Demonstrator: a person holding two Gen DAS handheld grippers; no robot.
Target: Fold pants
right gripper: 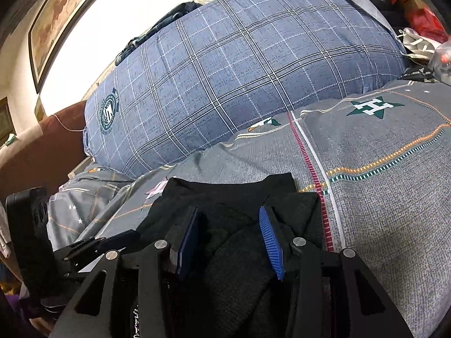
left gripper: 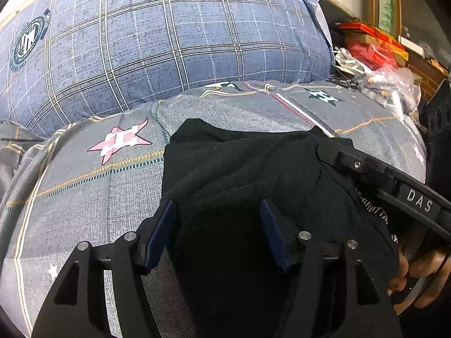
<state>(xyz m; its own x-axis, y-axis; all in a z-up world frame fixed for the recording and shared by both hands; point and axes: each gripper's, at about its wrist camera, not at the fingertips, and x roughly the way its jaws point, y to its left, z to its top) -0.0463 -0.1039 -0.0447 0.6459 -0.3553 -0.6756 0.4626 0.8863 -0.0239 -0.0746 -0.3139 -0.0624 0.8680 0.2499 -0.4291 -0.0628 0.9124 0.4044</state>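
grey bedspread (left gripper: 84, 197); black pants (left gripper: 239, 169) bunched, folded; both fingers spread, gripping nothing.

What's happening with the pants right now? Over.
Left gripper and right gripper both open over the cloth. Black pants bunched on grey bedspread. Blue plaid pillow behind, clear of them.

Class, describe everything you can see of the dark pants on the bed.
The pants are black, of soft knit-looking fabric, folded into a compact, layered bundle with a few creases. White lettering runs along one edge nearest the camera. They lie flat on the grey patterned bedspread, in front of the blue checked pillow. The left gripper and right gripper stand over them, jaws apart.
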